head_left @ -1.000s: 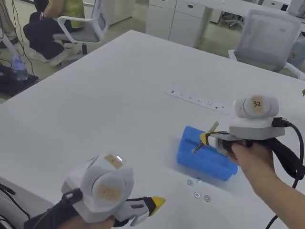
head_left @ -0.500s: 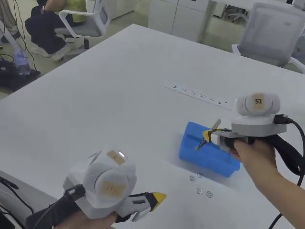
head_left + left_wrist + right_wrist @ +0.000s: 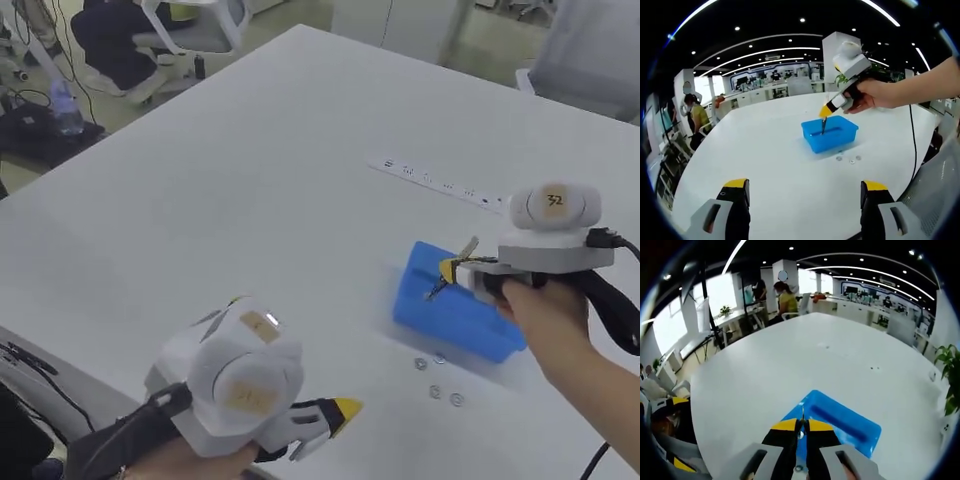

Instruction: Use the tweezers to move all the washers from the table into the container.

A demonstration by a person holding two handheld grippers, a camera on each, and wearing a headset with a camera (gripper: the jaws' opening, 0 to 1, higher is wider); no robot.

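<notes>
Beyond the far left corner of the white worktop (image 3: 250,190), a seated person (image 3: 115,35) in an office chair (image 3: 200,28), with a bottle (image 3: 65,105) on the floor nearby. At the near edge, left of middle, left gripper (image 3: 335,420), yellow-tipped jaws spread wide over bare worktop, well apart from everything else. Further right, toward the far edge, a white power strip (image 3: 440,185) lying flat. Toward the right side, blue container (image 3: 445,330), open-topped and rectangular, standing flat on the worktop. Just beside its near wall, washers (image 3: 435,391) scattered loose on the surface, small and close together, apart from the container. Above the container's far part, right gripper (image 3: 452,270) gripped in a hand (image 3: 535,320), jaws pressed together, pinching the tweezers (image 3: 437,288) between the yellow tips. Tweezers slanted downward, points reaching inside the container's rim; too small to tell if carrying a washer or touching the container's floor. Far right, a black cable (image 3: 620,325) trailing from the right gripper.
</notes>
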